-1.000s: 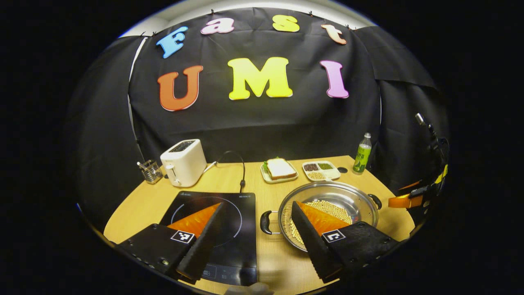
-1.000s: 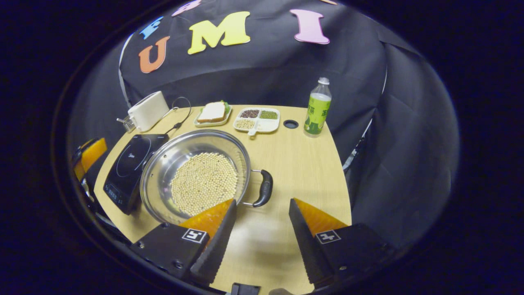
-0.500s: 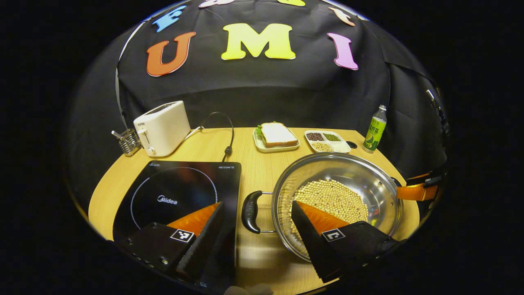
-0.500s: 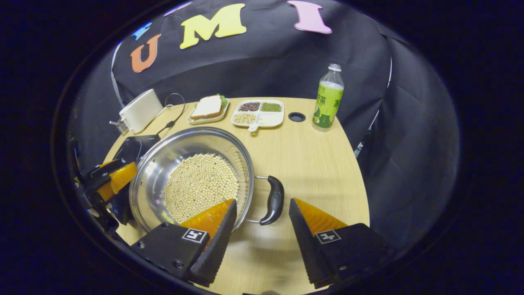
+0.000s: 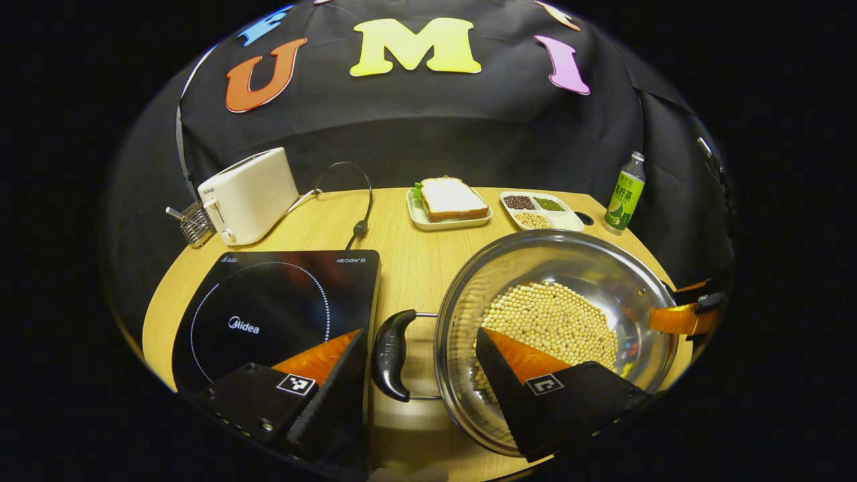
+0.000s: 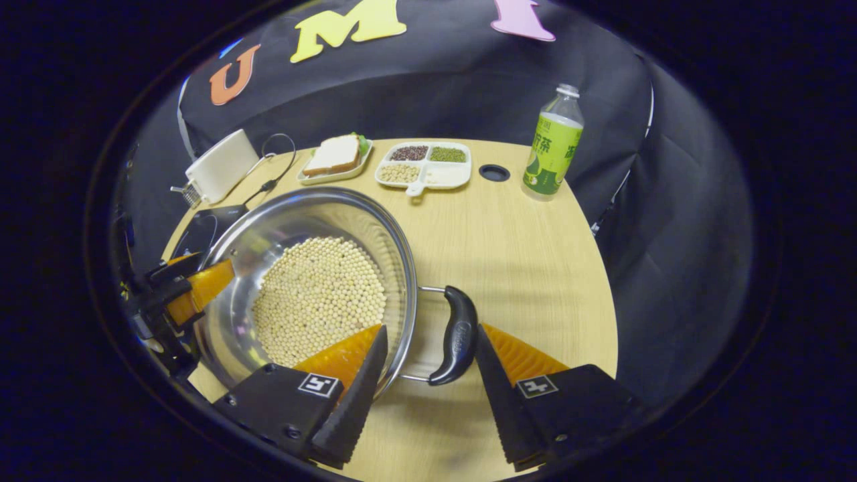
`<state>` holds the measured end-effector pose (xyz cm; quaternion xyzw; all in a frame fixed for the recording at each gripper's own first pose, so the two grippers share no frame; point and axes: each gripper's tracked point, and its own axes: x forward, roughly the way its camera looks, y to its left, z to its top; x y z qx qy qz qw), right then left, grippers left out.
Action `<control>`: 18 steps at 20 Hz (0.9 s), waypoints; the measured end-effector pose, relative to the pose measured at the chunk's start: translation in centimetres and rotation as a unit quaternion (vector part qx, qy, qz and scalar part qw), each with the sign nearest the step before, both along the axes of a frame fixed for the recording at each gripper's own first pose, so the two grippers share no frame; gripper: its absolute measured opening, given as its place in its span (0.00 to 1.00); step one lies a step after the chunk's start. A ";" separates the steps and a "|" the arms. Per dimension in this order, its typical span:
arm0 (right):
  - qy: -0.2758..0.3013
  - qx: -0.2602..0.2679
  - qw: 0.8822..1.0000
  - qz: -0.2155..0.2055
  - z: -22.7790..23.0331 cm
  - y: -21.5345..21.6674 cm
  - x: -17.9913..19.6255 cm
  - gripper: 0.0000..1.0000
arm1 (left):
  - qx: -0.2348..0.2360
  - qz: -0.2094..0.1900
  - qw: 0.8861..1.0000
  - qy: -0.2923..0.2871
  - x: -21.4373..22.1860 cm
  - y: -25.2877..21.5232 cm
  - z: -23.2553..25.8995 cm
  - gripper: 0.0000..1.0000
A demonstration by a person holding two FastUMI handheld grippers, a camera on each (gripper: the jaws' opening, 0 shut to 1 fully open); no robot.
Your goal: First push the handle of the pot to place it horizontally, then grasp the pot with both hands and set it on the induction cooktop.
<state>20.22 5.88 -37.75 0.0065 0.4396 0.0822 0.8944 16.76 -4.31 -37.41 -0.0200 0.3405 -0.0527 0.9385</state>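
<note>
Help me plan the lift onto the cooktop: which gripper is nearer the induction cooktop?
Left. The left gripper straddles the pot handle right beside the induction cooktop; the right gripper is at the pot's opposite handle, across the pot.

Left gripper (image 5: pixel 418 341), right gripper (image 6: pixel 428 338) agape

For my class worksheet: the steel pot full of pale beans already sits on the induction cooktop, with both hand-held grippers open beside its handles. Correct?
Not quite. The pot still rests on the wooden table, to the right of the induction cooktop, as the left gripper view shows. The left hand-held gripper and right hand-held gripper are indeed open beside its handles.
</note>
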 end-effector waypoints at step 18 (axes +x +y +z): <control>0.033 -0.006 0.998 -0.049 0.0 -0.2 0.5 0.55 | 0.017 0.016 0.996 0.084 -0.8 1.1 -1.6 0.60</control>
